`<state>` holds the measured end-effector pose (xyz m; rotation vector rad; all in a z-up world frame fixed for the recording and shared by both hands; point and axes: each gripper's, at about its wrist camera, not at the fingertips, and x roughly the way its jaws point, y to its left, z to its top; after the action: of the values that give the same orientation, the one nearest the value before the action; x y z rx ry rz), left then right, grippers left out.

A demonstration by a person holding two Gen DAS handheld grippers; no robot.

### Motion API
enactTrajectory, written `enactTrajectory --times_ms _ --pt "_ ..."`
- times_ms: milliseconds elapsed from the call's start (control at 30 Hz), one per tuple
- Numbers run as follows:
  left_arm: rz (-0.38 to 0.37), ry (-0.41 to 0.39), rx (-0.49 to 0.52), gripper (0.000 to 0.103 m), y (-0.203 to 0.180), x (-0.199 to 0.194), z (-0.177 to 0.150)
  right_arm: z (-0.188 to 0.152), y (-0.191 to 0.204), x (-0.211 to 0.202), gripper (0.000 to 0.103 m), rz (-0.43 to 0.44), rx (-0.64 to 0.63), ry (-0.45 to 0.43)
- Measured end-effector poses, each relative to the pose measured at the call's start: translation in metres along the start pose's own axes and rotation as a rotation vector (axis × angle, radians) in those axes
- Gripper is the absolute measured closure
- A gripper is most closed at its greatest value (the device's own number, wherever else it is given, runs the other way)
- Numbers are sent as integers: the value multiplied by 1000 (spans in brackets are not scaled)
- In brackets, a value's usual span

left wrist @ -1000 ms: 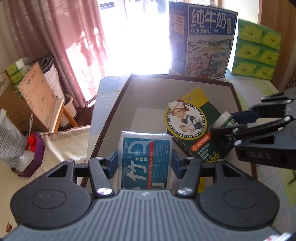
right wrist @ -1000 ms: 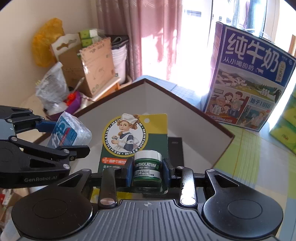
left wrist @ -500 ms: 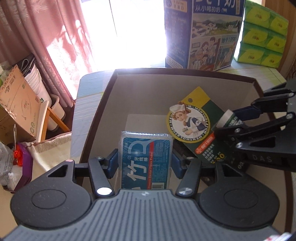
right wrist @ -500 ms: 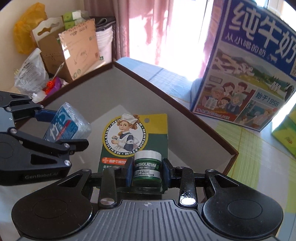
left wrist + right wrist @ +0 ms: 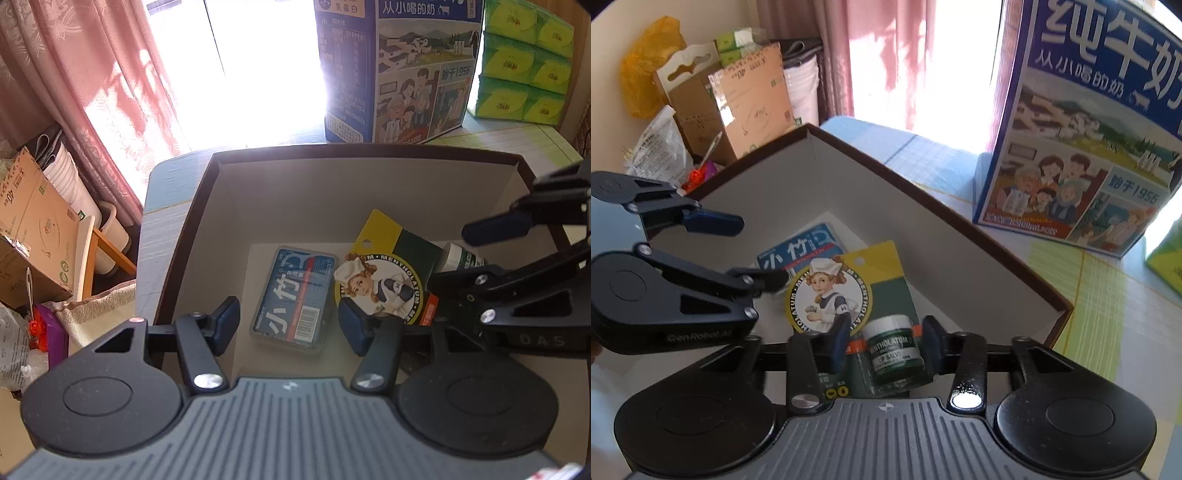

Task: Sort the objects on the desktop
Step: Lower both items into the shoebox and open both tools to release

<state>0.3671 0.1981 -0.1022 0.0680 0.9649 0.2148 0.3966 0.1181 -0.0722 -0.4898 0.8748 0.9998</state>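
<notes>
While flat in the box, floss pack (image 5: 293, 297) lies between spread left hand-held gripper (image 5: 290, 326).

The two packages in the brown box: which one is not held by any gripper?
The blue floss pick pack lies flat and free on the box floor, between the left gripper's open jaws. The Mentholatum lip salve card sits between the right gripper's jaws.

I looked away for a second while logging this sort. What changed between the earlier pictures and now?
The left gripper opened and let go of the blue floss-pick pack, which now lies flat on the box floor. Both grippers went lower into the box. The right gripper has loosened around the lip salve card, though the jar still sits between its fingers. The milk carton stayed put.
</notes>
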Motion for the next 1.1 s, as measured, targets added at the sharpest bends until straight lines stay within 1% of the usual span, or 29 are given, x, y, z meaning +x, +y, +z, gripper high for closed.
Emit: enactTrajectory --times_ms 67,167,400,600,800,867,933,1100 --pt "-1 5 -8 44 1 -1 -2 0 2 -1 45 -6 -6 -4" --pt "-2 9 -12 43 1 -4 -4 -3 2 -3 39 -2 -5 -7" --pt "-2 10 -12 38 -4 -14 -12 -9 1 -12 30 12 -3 -21" --pt "14 18 -14 31 -6 -20 -15 -15 5 -24 23 13 -10 -33" --pt "18 11 -16 22 -8 -33 -17 -21 8 -39 11 25 -6 -58" --pt "23 8 -18 21 -9 -39 -17 -24 10 -45 8 30 -5 -71" --pt "28 4 -21 18 -10 -46 -19 -26 11 -52 6 35 -1 -85" --pt "45 5 -43 16 -11 -64 -27 -33 15 -69 2 41 10 -113"
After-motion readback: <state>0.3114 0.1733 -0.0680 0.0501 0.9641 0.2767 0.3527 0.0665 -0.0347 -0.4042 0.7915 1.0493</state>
